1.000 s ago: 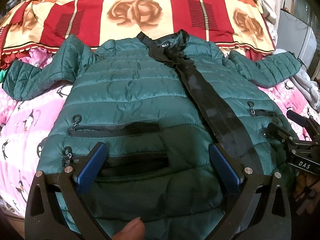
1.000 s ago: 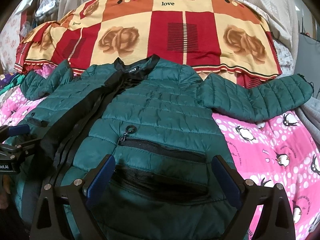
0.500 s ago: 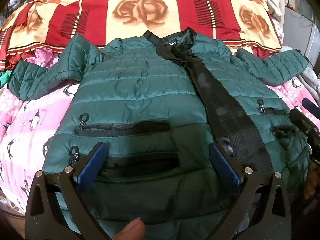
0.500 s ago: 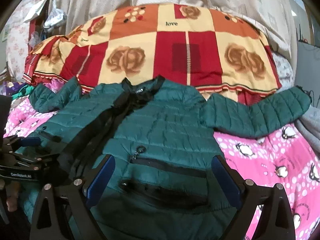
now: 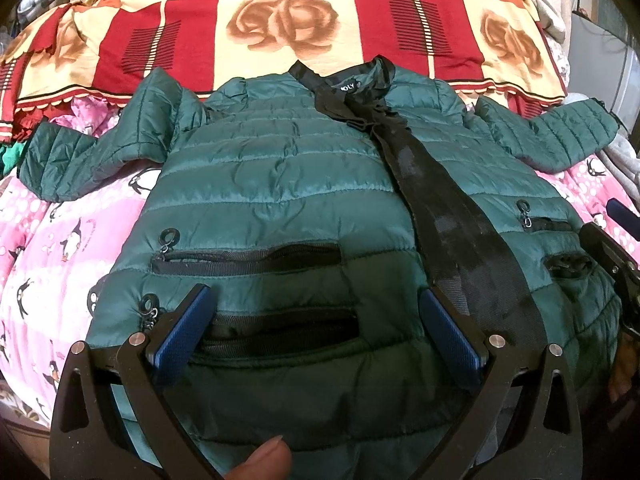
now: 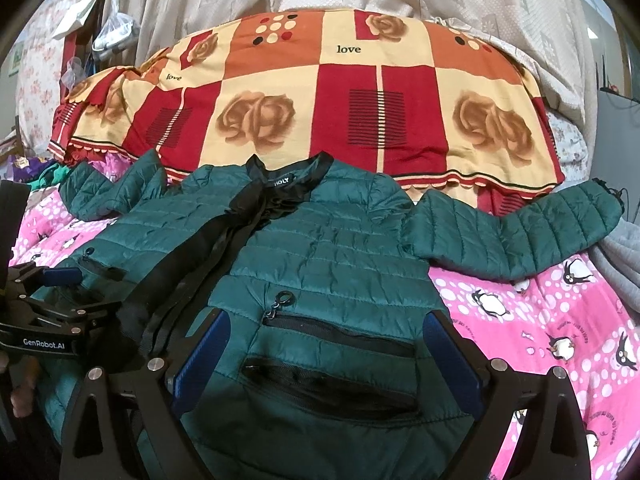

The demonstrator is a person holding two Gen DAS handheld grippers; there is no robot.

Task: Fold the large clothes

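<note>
Hovering with jaws spread wide, gripping nothing: left gripper (image 5: 316, 322) low in its frame, blue pads either side of a black zip pocket (image 5: 280, 336). Same released state for right gripper (image 6: 322, 344), over another pocket. Spread flat beneath both, filling mid-frame: dark green quilted puffer jacket (image 5: 280, 184), sleeves out sideways, on pink penguin-print bedsheet (image 6: 560, 320). Upper frame: red-and-cream rose-patterned blanket (image 6: 320, 112).

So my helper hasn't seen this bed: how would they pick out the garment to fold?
On the pink penguin sheet, below the red rose blanket, lies a green quilted jacket, sleeves spread. Only it is padded, with a black front strip.
</note>
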